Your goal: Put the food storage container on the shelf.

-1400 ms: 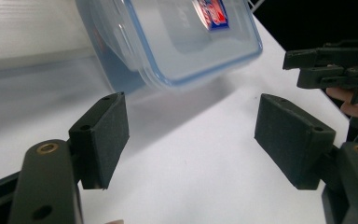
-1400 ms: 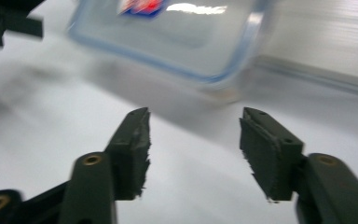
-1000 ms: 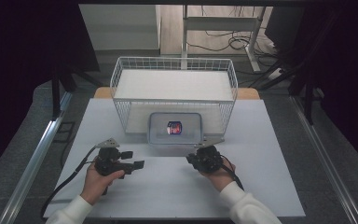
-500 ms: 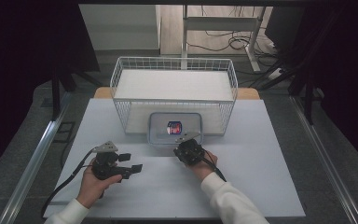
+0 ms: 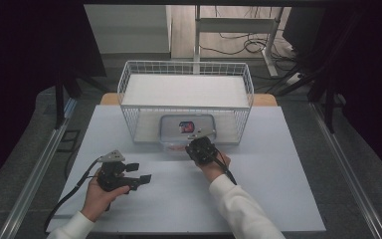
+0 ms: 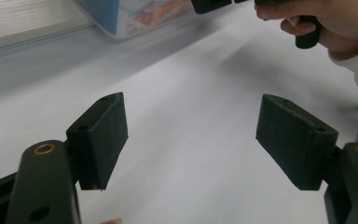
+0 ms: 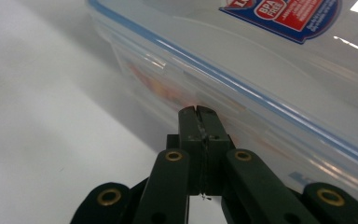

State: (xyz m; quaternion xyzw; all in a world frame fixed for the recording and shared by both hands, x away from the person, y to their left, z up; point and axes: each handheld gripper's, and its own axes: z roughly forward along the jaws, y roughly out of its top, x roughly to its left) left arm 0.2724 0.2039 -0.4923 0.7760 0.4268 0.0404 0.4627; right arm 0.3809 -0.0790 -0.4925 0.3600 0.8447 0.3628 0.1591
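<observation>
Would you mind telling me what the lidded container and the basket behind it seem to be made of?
The container looks like clear, glossy plastic: contents show through, and highlights glint on its blue-sealed lid. The basket appears to be white-coated metal wire, judging by its thin open grid, though the coating is a guess.

The white table [image 5: 278, 169] is bright, and the room around it is very dark. Up close, the clear box [image 7: 261, 93] has shiny glare spots and looks blurry. Soft grey shadows lie on the table.
</observation>
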